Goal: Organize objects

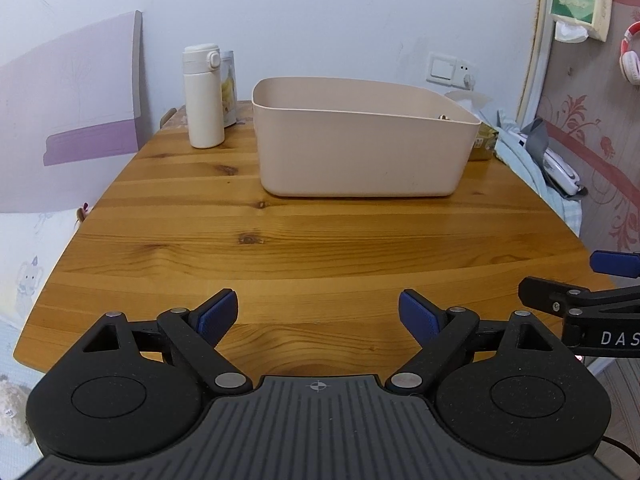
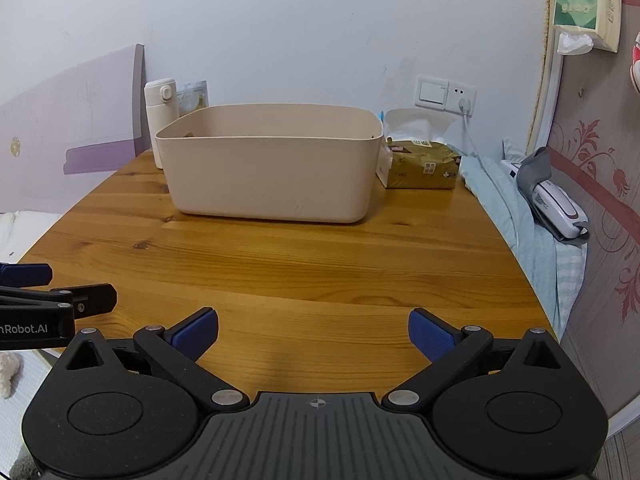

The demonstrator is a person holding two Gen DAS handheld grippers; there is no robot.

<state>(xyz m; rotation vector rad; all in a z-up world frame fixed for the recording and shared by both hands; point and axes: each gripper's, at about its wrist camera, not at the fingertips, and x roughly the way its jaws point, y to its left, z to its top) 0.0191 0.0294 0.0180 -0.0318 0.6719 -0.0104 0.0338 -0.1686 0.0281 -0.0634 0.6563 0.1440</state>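
Note:
A beige plastic bin point(image 1: 360, 152) stands on the far half of the wooden table point(image 1: 280, 248); it also shows in the right wrist view point(image 2: 268, 176). Its inside is mostly hidden; a small item peeks over its right rim point(image 1: 443, 117). My left gripper point(image 1: 318, 316) is open and empty above the table's near edge. My right gripper point(image 2: 314, 336) is open and empty beside it. The right gripper shows at the right edge of the left wrist view point(image 1: 580, 304); the left gripper shows at the left edge of the right wrist view point(image 2: 48, 304).
A white flask point(image 1: 204, 96) and a pouch point(image 1: 230, 92) stand left of the bin at the back. A gold tissue pack point(image 2: 424, 168) lies right of the bin. A bed with a grey-and-white device point(image 2: 556, 204) borders the table's right side. Wall behind.

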